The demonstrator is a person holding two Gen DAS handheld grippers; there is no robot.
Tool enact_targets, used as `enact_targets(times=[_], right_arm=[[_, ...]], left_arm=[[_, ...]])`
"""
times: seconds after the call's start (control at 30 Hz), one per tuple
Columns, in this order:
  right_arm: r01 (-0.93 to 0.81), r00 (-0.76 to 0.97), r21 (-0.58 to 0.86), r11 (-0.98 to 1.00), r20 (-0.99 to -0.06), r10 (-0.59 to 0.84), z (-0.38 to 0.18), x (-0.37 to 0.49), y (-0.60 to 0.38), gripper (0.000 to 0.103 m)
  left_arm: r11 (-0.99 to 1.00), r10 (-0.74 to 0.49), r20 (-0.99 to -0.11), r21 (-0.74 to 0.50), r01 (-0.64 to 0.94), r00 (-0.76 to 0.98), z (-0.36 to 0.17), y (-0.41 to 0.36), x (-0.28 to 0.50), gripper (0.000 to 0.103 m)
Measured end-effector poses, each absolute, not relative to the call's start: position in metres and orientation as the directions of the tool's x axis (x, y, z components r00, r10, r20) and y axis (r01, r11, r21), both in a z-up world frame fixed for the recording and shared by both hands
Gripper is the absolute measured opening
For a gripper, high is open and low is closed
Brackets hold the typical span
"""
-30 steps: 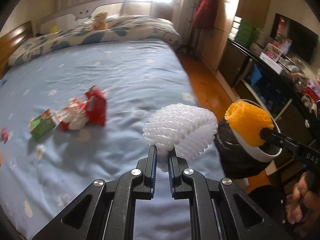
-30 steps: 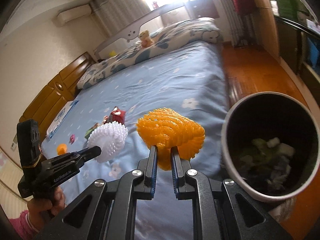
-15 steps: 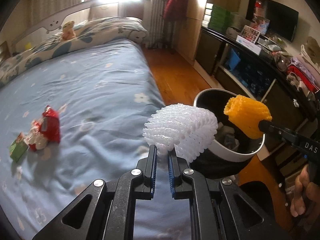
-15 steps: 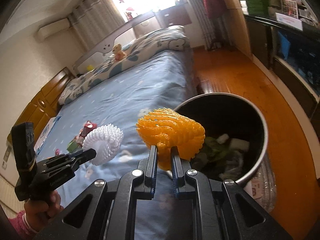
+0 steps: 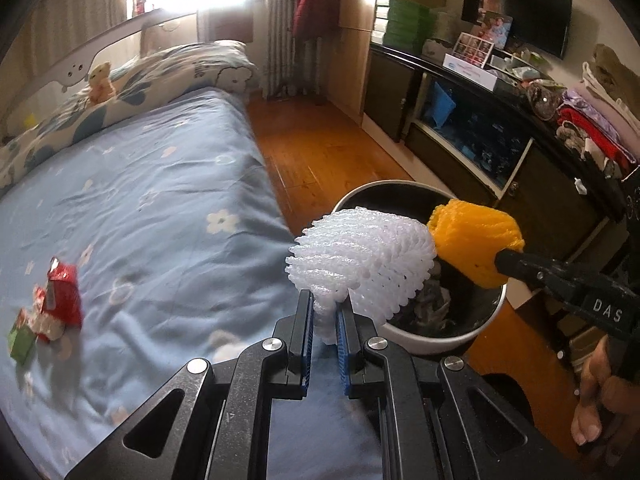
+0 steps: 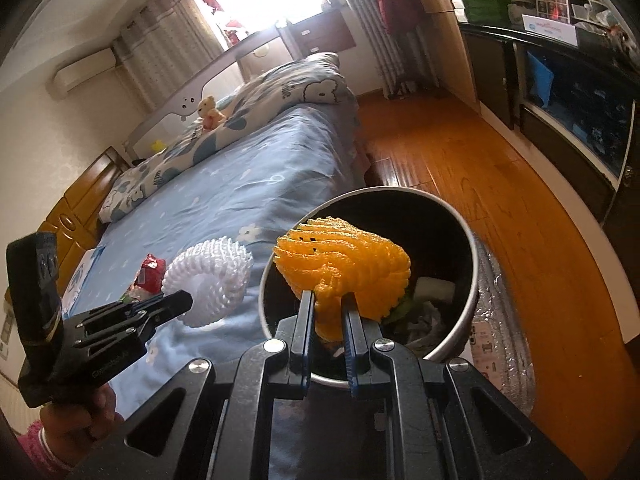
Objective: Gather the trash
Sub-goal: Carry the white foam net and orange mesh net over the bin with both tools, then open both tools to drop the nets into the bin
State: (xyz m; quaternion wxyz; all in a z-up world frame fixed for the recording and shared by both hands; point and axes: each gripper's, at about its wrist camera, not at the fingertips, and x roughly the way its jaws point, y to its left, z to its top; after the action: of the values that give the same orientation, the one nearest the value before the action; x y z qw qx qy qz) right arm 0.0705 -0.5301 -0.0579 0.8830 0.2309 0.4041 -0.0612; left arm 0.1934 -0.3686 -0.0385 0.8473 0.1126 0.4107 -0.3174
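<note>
Trash still on the bed at far left: a crumpled red-and-white snack wrapper (image 5: 60, 302) and a small green carton (image 5: 21, 338) lie together on the blue flower-print bedsheet (image 5: 160, 208), well apart from the bin. Moving right, my left gripper (image 5: 324, 312) pinches the tail of a white foam fruit-net sleeve (image 5: 360, 258); jaws narrow, clamped on the net, which fans out above the fingertips. From the left wrist view the white net overlaps the near rim of the round white waste bin with black liner (image 5: 448, 340). From the right wrist view it sits over the sheet just beside the bin's rim (image 6: 474, 256), not inside. Further right, my right gripper (image 6: 328, 312) grips an orange foam fruit-net sleeve (image 6: 344, 268) the same way, jaws narrow on its tail. The orange net hangs over the bin's opening. Crumpled paper and green scraps (image 6: 420, 312) lie at the bin's bottom. Bin stands on the wooden floor (image 6: 500, 168) beside the bed.
</note>
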Motion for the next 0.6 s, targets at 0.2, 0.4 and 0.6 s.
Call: enact_targets(times=[0.2, 0.4, 0.6], right_arm=[[0.309, 0.66, 0.356, 0.882, -0.748, 0.071, -0.059, 0.072, -0.539, 0.013], [0.312, 0.644, 0.343, 0.886, -0.762, 0.068, -0.062, 0.079, -0.543, 0.013], [0.331, 0.626, 0.346, 0.878, -0.777, 0.07, -0.072, 0.085, -0.549, 0.013]], left_arm=[[0.762, -0.441, -0.777, -0.059, 0.644, 0.45, -0.043, -0.388, 0.201, 0.01], [0.755, -0.433, -0.79, -0.054, 0.654, 0.434, -0.048, -0.406, 0.209, 0.01], [0.745, -0.426, -0.809, -0.06, 0.664, 0.405, -0.058, -0.422, 0.219, 0.01]])
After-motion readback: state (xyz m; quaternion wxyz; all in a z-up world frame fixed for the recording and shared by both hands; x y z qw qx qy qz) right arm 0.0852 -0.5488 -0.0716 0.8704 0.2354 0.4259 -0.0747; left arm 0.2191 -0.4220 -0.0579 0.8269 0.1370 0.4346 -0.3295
